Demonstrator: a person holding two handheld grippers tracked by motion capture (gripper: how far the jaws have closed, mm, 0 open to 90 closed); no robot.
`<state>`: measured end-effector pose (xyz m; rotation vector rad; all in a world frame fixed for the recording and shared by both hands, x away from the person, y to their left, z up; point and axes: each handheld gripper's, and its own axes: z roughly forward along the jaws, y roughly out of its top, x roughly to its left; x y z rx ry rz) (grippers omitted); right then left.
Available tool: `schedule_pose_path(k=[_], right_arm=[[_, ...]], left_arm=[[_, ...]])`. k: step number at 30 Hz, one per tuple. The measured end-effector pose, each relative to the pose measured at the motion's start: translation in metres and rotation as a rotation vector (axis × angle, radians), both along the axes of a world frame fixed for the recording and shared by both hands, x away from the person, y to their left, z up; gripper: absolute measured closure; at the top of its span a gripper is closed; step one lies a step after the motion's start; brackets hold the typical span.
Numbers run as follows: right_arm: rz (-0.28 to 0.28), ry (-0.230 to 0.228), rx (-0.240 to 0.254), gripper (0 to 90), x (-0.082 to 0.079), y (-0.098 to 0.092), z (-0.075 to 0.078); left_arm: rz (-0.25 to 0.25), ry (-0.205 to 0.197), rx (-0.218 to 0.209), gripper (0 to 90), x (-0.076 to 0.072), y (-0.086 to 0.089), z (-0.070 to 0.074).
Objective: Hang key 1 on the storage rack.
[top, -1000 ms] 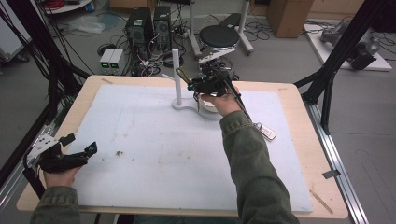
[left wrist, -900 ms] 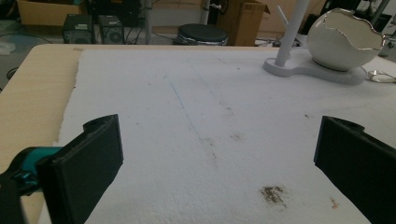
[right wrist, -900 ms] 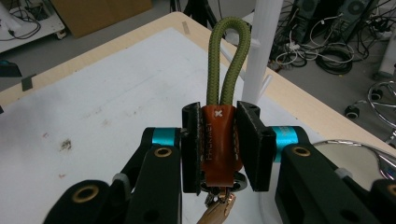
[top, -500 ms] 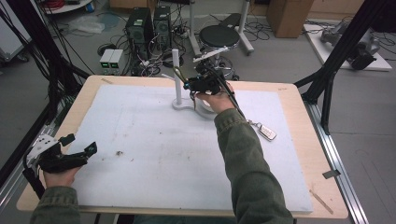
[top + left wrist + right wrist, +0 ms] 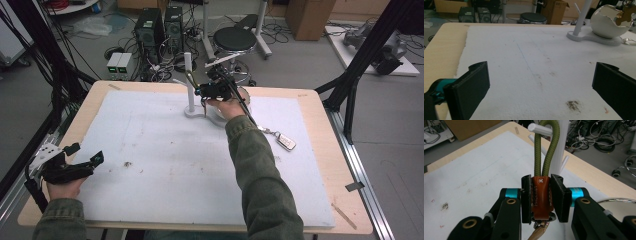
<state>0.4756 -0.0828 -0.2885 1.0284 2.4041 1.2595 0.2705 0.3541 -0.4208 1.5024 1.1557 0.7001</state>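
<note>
The right tongs (image 5: pixel 543 197) are clamped on the brown leather tab (image 5: pixel 541 196) of a keychain, and its green cord loop (image 5: pixel 547 147) stands up right against the white peg stand (image 5: pixel 190 82), its top bend level with one short peg (image 5: pixel 539 128) and apparently draped around it, though I can't be sure it is fully on. If the person lets go too soon, the loop could slide off the smooth peg and the keys (image 5: pixel 539 231) hanging under the tab would pull the lot down beside the stand's base. A sideways tug could also tip the stand, or knock the shiny ball (image 5: pixel 611 21) just beside the post. The left tongs (image 5: pixel 537 82) rest wide open and empty, well away from the stand near the table (image 5: pixel 320 107) edge, so they cannot steady anything.
</note>
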Motion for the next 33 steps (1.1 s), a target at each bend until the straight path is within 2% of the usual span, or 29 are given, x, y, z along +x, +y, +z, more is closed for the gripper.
schedule_pose_path(k=[7,13,15,17,21,24,26,29,30,31,33], right_arm=[[-0.009,0.029,0.011,71.4,0.011,0.006,-0.014],[-0.013,0.027,0.016,71.2,0.016,0.012,-0.022],[-0.021,0.036,0.026,68.5,0.018,0.012,-0.025],[-0.025,0.057,0.06,58.7,0.018,0.011,-0.026],[-0.025,0.052,0.074,41.6,0.016,0.012,-0.023],[-0.042,0.028,0.062,31.7,0.013,0.011,-0.021],[-0.061,0.016,0.058,21.5,0.011,0.009,-0.019],[-0.059,0.024,0.055,8.9,0.009,0.005,-0.016],[-0.06,0.025,0.045,8.3,0.008,0.003,-0.015],[-0.06,0.025,0.04,1.1,0.008,0.002,-0.014],[-0.061,0.021,0.029,0.5,0.005,-0.001,-0.012]], left_arm=[[0.001,0.004,0.003,1.7,0.0,0.0,0.0],[0.009,0.002,0.001,1.7,0.001,0.001,0.0],[0.009,0.0,0.002,1.7,0.001,0.001,0.0],[0.01,0.0,0.001,1.7,0.001,0.001,0.0],[0.016,-0.001,0.007,1.7,0.0,0.001,0.0],[0.015,0.001,0.012,1.7,0.0,0.0,0.0],[0.012,0.003,0.017,1.7,-0.001,0.0,0.0],[0.013,0.004,0.019,1.7,-0.001,0.0,0.0],[0.013,0.005,0.02,1.7,-0.001,0.0,0.0],[0.014,0.005,0.02,1.7,-0.001,0.0,0.0],[0.014,0.006,0.022,1.7,-0.001,0.0,0.0]])
